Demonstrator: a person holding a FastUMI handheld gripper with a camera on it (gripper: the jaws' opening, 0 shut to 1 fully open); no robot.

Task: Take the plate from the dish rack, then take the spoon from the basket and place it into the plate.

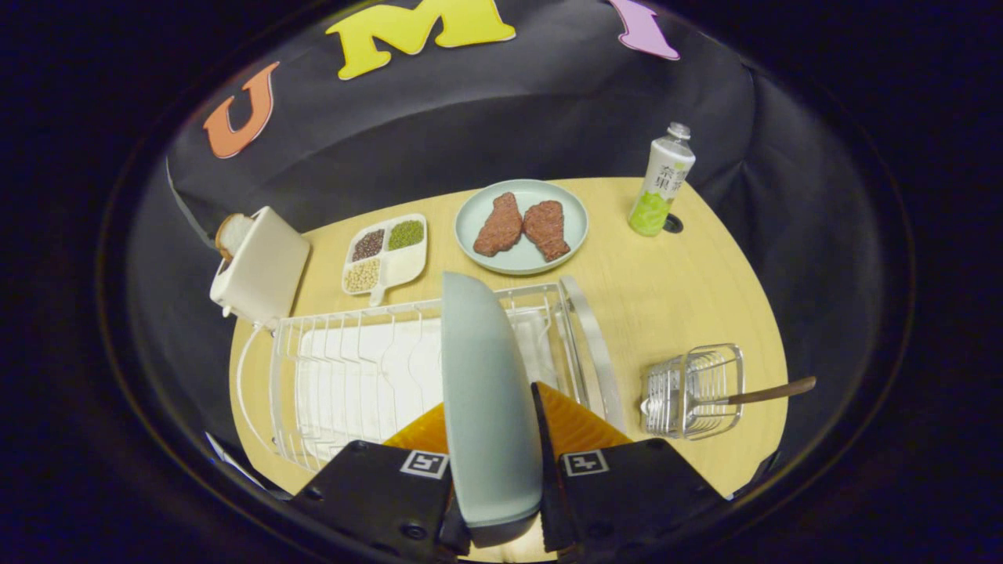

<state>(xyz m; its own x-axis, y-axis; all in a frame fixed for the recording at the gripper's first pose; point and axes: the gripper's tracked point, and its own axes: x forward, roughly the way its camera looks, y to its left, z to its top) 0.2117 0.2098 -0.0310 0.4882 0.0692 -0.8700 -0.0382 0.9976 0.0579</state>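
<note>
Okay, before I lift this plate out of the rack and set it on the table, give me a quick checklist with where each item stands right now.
1. Grip: the gripper has the plate on edge between its fingers, both seemingly pressing on it. Ok.
2. Plate clear of the dish rack: its lower edge is hidden behind the fingers. Cannot tell.
3. Free table for setting down: bare wood lies between the rack and the basket. Ok.
4. Nearby obstacles: the plate with meat and the bottle stand beyond the rack, apart from that spot. Ok.
5. Spoon ready: lying in the basket, handle sticking out sideways. Ok.
</note>
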